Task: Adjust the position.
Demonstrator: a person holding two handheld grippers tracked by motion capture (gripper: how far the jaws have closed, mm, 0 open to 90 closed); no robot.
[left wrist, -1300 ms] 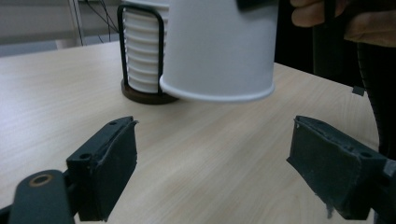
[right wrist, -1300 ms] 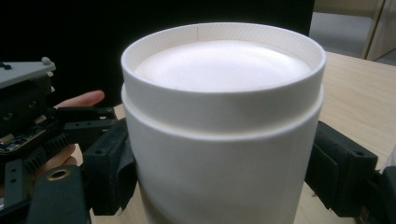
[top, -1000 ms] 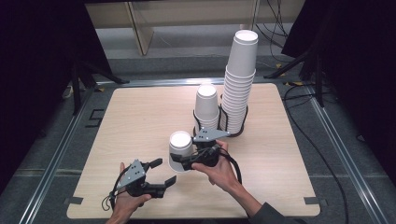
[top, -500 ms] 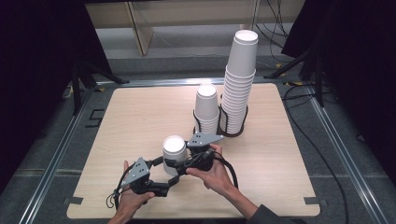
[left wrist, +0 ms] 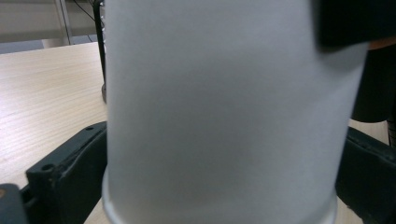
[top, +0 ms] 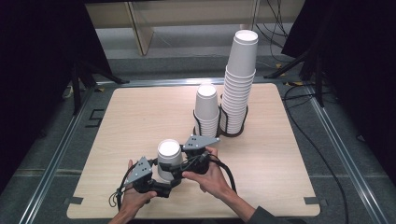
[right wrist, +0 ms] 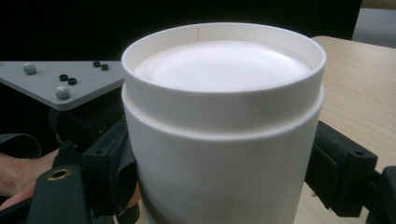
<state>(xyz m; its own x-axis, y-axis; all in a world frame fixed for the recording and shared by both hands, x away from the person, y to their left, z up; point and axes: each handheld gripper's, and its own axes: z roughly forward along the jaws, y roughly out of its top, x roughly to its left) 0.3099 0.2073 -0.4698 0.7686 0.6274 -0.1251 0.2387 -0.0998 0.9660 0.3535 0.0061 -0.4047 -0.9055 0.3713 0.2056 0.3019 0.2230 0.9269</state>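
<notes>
A white paper cup point(top: 169, 156) stands upside down near the table's front, between both hands. My right gripper point(top: 176, 163) comes at it from the right and is shut on it; in the right gripper view the black jaws hug the cup point(right wrist: 224, 140) on both sides. My left gripper point(top: 166, 179) reaches in from the front left. Its jaws have just been opening and now stand wide on either side of the cup point(left wrist: 224, 116), near its lower rim. Whether its pads touch the cup's wall I cannot tell.
A tall stack of white cups point(top: 240, 84) and a shorter stack point(top: 207, 109) stand in a black wire holder point(top: 233, 131) at the back right of the wooden table point(top: 140, 116). Metal rails run along the table's sides, and cables lie on the floor to the right.
The right gripper has brought the cup toward the front left, up to the left gripper. The left gripper's jaws have opened and now stand around the cup.
</notes>
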